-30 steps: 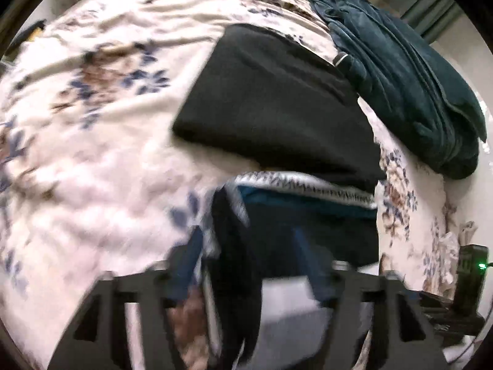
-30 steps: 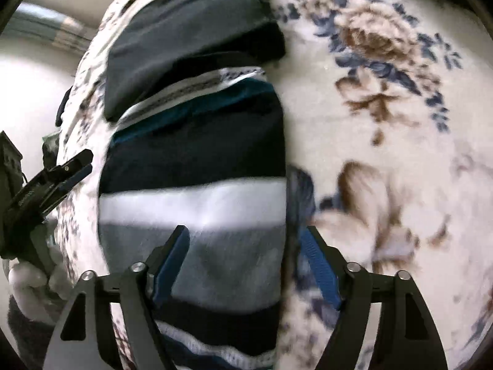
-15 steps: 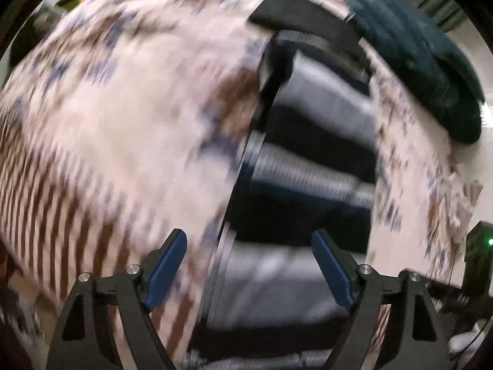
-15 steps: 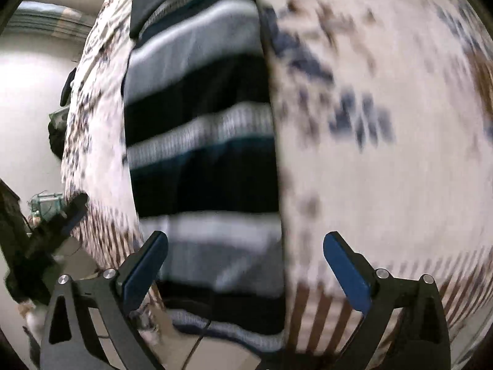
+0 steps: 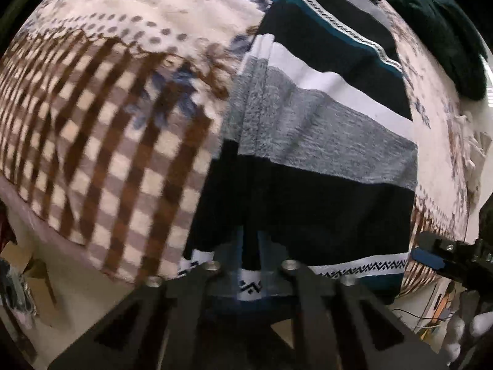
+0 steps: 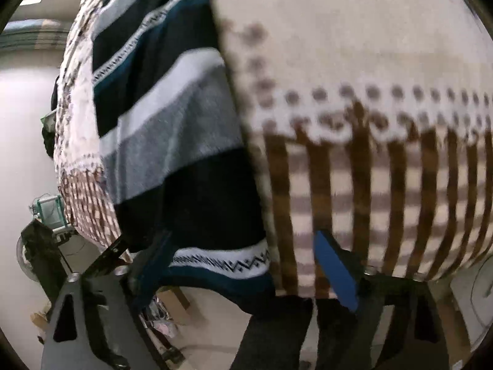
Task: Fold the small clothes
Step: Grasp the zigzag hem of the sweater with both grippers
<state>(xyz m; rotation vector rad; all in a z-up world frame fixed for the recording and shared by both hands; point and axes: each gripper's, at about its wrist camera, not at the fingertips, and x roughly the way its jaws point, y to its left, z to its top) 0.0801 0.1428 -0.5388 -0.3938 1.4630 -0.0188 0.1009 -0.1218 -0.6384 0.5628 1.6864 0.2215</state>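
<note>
The striped knit garment [image 5: 323, 141] lies on the floral checked blanket [image 5: 101, 129]; left gripper [image 5: 251, 265] pinches its patterned hem, right gripper [image 6: 246, 265] closing astride the hem corner; dark teal bundle [image 5: 431, 30] lies beyond

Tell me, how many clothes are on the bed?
2. The striped sweater lies on the blanket, its hem reaching the near edge. A dark teal garment is bunched at the far right. Others may be hidden beyond the sweater.
</note>
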